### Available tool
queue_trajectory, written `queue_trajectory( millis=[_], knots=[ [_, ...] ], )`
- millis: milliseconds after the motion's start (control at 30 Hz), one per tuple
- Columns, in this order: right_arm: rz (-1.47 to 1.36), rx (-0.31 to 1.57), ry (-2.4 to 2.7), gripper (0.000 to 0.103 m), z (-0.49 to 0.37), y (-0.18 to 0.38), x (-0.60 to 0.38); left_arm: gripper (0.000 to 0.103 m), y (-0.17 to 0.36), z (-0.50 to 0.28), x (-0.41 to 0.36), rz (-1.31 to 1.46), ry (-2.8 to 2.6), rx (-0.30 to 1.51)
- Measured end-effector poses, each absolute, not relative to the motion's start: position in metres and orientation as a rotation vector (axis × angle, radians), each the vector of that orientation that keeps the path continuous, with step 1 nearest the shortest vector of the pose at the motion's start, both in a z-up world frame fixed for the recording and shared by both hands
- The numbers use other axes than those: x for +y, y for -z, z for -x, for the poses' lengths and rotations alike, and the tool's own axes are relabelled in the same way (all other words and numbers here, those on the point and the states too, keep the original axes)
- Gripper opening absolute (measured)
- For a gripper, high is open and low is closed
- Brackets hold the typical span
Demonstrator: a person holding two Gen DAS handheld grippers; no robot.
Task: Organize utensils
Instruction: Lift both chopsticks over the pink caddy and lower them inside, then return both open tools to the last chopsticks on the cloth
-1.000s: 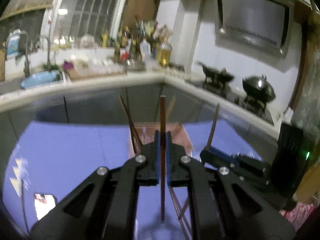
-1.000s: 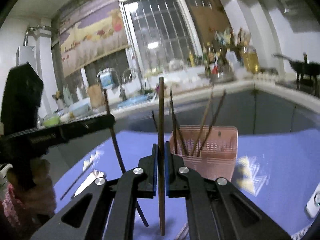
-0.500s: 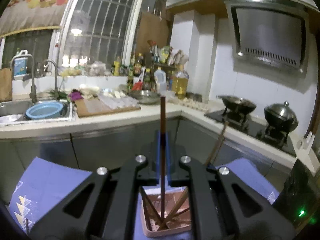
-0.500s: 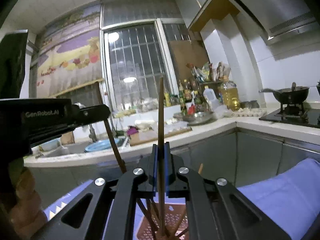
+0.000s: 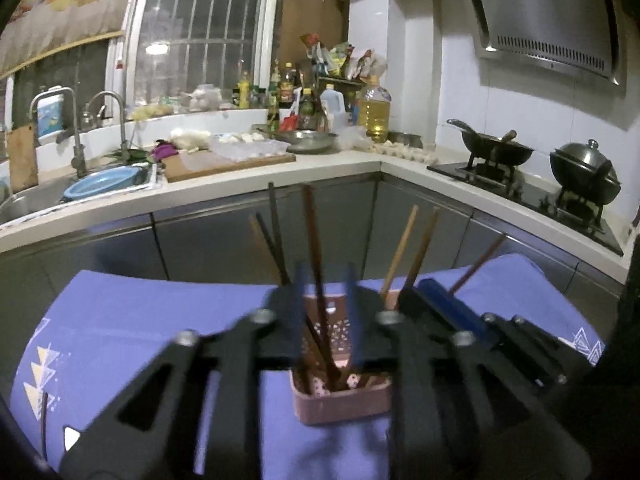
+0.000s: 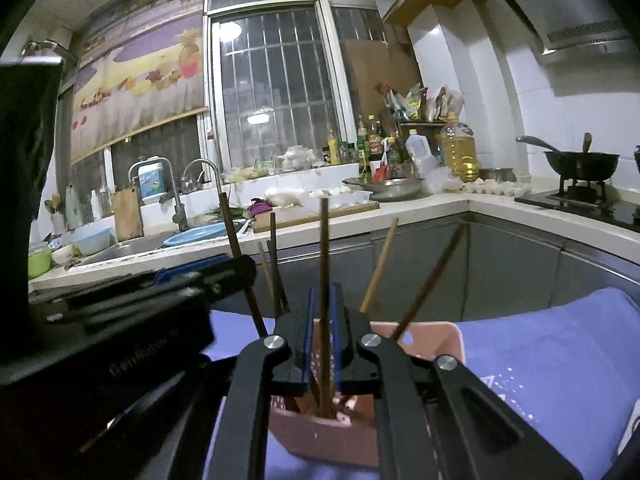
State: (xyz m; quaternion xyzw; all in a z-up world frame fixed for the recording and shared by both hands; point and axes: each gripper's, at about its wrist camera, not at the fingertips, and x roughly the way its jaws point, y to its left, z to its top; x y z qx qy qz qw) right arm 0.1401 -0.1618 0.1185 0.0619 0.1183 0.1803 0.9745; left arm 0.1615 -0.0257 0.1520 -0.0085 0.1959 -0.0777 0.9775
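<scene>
Currently, your left claw [image 5: 322, 296] stands open above the pink basket [image 5: 340, 402], its blue pads apart with a dark chopstick [image 5: 314, 248] standing loose between them, its lower end down in the basket. Your right claw [image 6: 322, 312] is parted narrowly; a brown chopstick [image 6: 324, 264] stands upright between the pads, its tip inside the basket [image 6: 424, 336]; whether the pads touch it cannot be told. Several more chopsticks [image 5: 400, 250] lean outward in the basket. The basket rests on the purple cloth [image 5: 132, 320] covering the desk. Both claws sit close together over the basket.
</scene>
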Motion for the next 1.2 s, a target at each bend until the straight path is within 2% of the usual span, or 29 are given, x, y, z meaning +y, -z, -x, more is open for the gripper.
queue_trajectory(
  millis=[67, 133, 267, 400, 500, 567, 633, 733, 833, 967, 1200],
  knots=[
    [-0.128, 0.221, -0.359, 0.036, -0.123, -0.121, -0.164, 0.036, -0.155, -0.147, -0.024, 0.02, 0.145, 0.363],
    [-0.133, 0.194, -0.352, 0.046, -0.107, -0.124, -0.167, 0.036, -0.16, -0.134, -0.023, 0.018, 0.141, 0.339],
    [-0.169, 0.149, -0.351, 0.046, -0.063, -0.137, -0.177, 0.05, -0.182, -0.104, -0.013, 0.042, 0.126, 0.276],
    [-0.212, 0.176, -0.385, 0.046, -0.022, -0.133, -0.19, 0.052, -0.199, -0.069, 0.011, 0.096, 0.134, 0.218],
    [-0.178, 0.324, -0.394, 0.04, -0.014, -0.104, -0.191, 0.052, -0.19, -0.049, 0.03, 0.139, 0.157, 0.245],
    [-0.15, 0.484, -0.384, 0.025, -0.018, -0.073, -0.191, 0.052, -0.169, -0.041, 0.04, 0.164, 0.174, 0.316],
    [-0.157, 0.62, -0.371, 0.018, -0.023, -0.045, -0.193, 0.052, -0.144, -0.039, 0.043, 0.17, 0.179, 0.399],
    [-0.172, 0.785, -0.37, 0.016, -0.025, -0.01, -0.193, 0.046, -0.097, -0.037, 0.044, 0.19, 0.193, 0.549],
    [-0.137, 0.855, -0.388, 0.016, -0.021, 0.007, -0.183, 0.039, -0.053, -0.037, 0.039, 0.223, 0.235, 0.71],
    [-0.075, 0.895, -0.382, 0.013, -0.02, 0.017, -0.169, 0.039, -0.024, -0.035, 0.024, 0.217, 0.278, 0.806],
    [-0.019, 0.884, -0.425, 0.011, -0.016, 0.014, -0.152, 0.039, -0.008, -0.042, 0.002, 0.168, 0.307, 0.861]
  ],
)
